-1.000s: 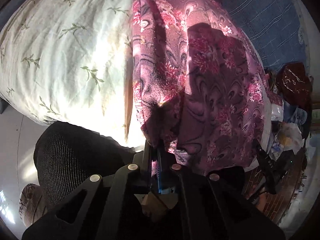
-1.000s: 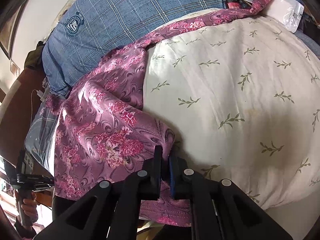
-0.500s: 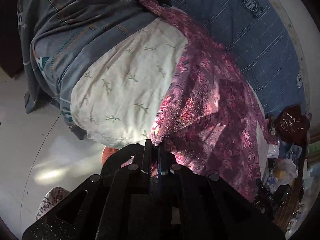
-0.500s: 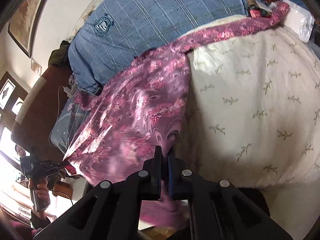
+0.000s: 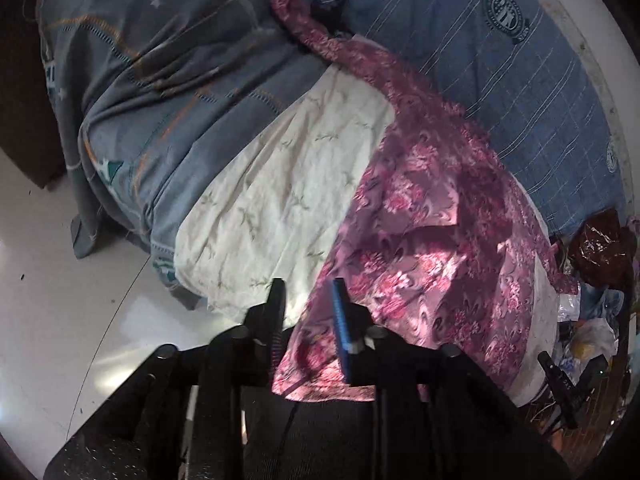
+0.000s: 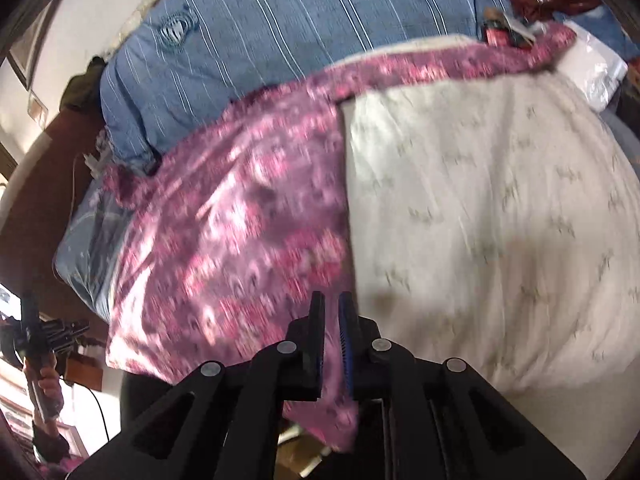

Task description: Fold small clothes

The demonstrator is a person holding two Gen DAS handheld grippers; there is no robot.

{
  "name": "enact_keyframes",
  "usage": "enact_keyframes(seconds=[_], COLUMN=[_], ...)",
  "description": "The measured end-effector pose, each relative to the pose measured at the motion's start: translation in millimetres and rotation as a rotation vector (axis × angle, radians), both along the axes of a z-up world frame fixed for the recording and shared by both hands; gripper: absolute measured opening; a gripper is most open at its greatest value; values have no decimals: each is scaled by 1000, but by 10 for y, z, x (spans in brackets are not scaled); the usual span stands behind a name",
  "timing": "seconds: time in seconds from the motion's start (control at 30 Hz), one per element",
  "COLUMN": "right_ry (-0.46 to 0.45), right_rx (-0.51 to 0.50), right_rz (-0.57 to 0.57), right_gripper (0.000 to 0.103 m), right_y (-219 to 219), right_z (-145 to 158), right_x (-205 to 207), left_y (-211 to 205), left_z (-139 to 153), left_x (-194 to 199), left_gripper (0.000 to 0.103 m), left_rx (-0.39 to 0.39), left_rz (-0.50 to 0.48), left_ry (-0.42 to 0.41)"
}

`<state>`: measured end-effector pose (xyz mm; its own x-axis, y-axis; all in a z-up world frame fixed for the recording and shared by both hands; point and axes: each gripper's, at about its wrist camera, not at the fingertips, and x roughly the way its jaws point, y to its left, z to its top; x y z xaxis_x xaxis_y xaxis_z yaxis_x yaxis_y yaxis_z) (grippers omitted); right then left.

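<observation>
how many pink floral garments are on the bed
1. The pink floral garment lies across the cream leaf-print cover, beside the blue striped bedding, its near edge hanging toward the camera. Others may be hidden under the bedding.

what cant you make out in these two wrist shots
- Right wrist view: motion blur smears the pink floral garment, so its folds are unreadable.
- Right wrist view: whether the right gripper pinches the cloth between its narrow jaws.
- Left wrist view: the left gripper body hides the garment's near hem.
- Left wrist view: bedside clutter is too small and dark.
</observation>
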<state>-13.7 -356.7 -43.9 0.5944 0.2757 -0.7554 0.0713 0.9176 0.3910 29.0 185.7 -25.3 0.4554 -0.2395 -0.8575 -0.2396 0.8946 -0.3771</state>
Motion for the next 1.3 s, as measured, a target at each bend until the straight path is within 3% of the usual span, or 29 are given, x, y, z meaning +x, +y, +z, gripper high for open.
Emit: enact_keyframes(seconds=[0.03, 0.2, 0.27, 0.37, 0.4, 0.47, 0.6, 0.87, 0.97, 1.1, 1.3], right_ry=[-9, -27, -19, 8, -38, -49, -47, -43, -64, -97, -202], right_rx=[6, -6, -21, -25, -13, 3, 20, 98, 86, 126, 207], right_rz=[5, 55, 67, 64, 59, 75, 94, 48, -26, -223, -539], right_gripper=[13, 27, 34, 40, 43, 45, 45, 45, 45, 47, 50], right_y=[42, 355, 457, 531, 521, 512, 475, 361, 127, -511, -1620], right_z=[11, -70, -185, -432, -428, -438, -444, -417, -326, -223, -97], right_x=[83, 485, 594, 647, 600, 565, 540, 548, 540, 504, 381], left_y=[-70, -612, -814, -1031, -1072, -1200, -1385, -1346, -1415, -1595, -1917], left_z=[37, -8, -167, -553, -651, -618, -679, -534, -384, -268, -369], left_x=[79, 505, 655, 799, 804, 735, 714, 706, 694, 813, 1136], left_gripper=[40, 48, 55, 56, 58, 77, 81, 81, 81, 81, 81], left_rx=[-2, 87, 121, 157, 179, 239, 353, 272, 240, 230, 248], left_rz=[-18, -119, -150, -191, -195, -224, -272, -257, -273, -309, -338], left_ry=[-17, -53, -20, 81, 93, 31, 37, 62, 18, -14, 8])
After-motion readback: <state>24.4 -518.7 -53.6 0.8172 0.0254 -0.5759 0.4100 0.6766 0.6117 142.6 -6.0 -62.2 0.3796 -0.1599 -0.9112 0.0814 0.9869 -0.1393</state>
